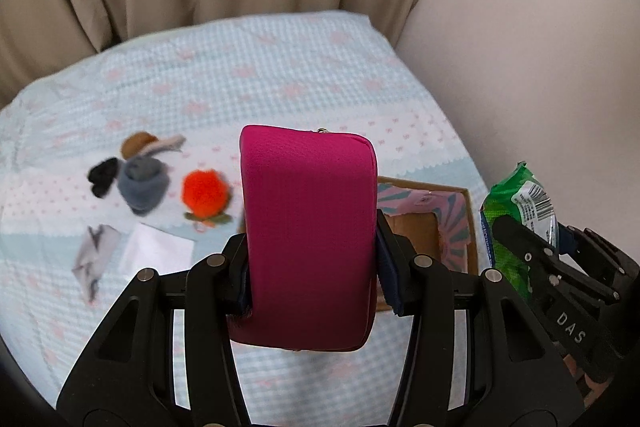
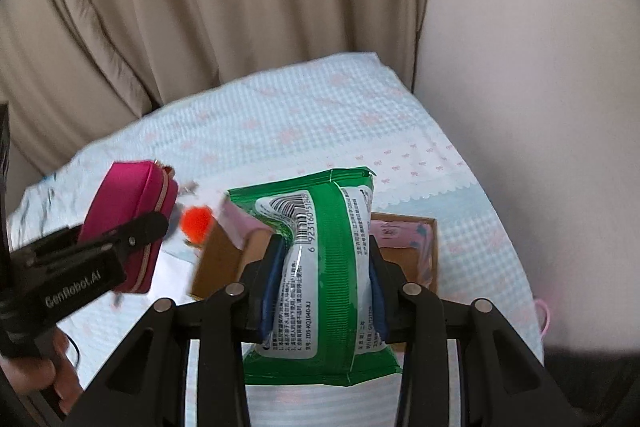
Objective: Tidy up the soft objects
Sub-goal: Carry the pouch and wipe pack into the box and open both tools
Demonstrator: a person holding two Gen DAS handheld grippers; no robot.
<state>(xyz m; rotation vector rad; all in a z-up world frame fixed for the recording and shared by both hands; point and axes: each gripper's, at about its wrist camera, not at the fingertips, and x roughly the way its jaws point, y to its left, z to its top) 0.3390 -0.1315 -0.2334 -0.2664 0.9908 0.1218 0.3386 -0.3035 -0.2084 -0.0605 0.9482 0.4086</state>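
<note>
The magenta pouch (image 1: 308, 239) is clamped upright in the left gripper (image 1: 312, 263), and the green wipes pack (image 2: 320, 267) is pinched at its waist by the right gripper (image 2: 322, 283) — both narrowed only to the width of their loads. Both are held above the bed (image 1: 280, 75), over the cardboard box (image 1: 432, 227) at its right edge — presumably for dropping in. The orange plush (image 1: 204, 193) lies apart, left of the box.

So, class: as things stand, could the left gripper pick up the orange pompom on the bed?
Probably not yet. The left gripper is already shut on the pink pouch, so its jaws are full. The orange pompom itself lies uncovered on the bedspread, with nothing on top of it.
</note>
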